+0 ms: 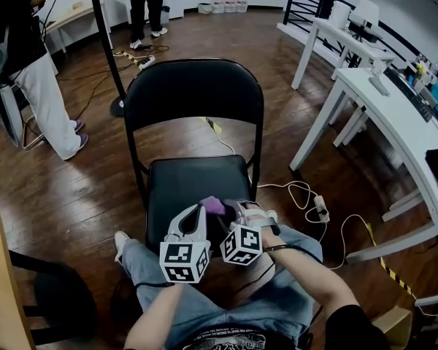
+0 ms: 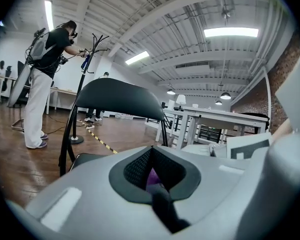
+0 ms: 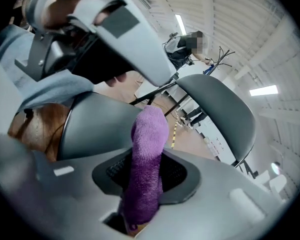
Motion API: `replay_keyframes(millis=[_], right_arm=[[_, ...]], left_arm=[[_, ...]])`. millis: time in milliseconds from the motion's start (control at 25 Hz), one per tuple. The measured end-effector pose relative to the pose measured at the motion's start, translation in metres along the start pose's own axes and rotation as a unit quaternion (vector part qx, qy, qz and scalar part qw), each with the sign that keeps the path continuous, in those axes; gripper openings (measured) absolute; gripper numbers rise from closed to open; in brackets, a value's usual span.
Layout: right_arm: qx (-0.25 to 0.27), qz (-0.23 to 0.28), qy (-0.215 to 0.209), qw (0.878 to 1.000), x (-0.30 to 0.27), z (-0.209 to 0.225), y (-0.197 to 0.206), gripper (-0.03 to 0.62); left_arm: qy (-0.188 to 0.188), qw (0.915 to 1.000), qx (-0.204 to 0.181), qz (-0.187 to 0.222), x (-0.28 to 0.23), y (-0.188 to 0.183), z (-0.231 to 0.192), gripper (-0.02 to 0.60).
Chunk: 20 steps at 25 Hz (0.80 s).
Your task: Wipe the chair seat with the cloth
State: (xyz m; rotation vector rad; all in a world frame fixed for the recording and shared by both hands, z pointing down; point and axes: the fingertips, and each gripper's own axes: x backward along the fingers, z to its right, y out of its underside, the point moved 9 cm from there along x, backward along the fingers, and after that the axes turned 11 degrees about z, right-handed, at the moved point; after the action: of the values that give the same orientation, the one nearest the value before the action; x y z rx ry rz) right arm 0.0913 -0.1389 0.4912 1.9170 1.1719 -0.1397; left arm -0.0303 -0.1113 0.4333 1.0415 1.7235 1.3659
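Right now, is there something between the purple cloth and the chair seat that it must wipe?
Nothing visible does. The right gripper is shut on the cloth, and the left gripper seems to pinch it too, at the front of the chair seat. The seat's black surface shows nothing lying on it.

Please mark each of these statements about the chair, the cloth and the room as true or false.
1. The right claw is shut on the purple cloth. True.
2. The cloth lies spread flat over the chair seat. False: it is bunched and held near the seat's front.
3. The chair back is black. True.
4. The white tables stand at the chair's left in the head view. False: they stand at its right.
5. A person in white trousers stands at the head view's left. True.
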Motion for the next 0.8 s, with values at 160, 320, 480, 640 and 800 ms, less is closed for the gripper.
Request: replay_keyframes(millis=[160, 320, 480, 640, 800], right_arm=[[0.01, -0.012, 0.026, 1.0, -0.014, 0.037, 0.009, 0.114], [0.012, -0.032, 0.047, 0.998, -0.037, 0.072, 0.023, 0.114], [-0.012, -0.058, 0.07, 0.996, -0.068, 0.1, 0.04, 0.114], [-0.034, -0.101, 0.085, 0.991, -0.098, 0.116, 0.058, 0.114], [-0.04, -0.122, 0.084, 0.988, -0.119, 0.117, 0.069, 0.114]], left_arm=[[0.008, 1.0, 0.001, 0.0, -0.005, -0.001, 0.001, 0.003], [0.007, 1.0, 0.003, 0.0, -0.008, -0.006, -0.006, 0.003], [0.009, 0.9999, 0.0, -0.006, -0.015, -0.004, -0.012, 0.003], [0.012, 0.9998, -0.006, -0.018, -0.019, 0.0, -0.014, 0.003], [0.004, 0.9996, -0.007, -0.027, -0.022, 0.003, -0.023, 0.003]])
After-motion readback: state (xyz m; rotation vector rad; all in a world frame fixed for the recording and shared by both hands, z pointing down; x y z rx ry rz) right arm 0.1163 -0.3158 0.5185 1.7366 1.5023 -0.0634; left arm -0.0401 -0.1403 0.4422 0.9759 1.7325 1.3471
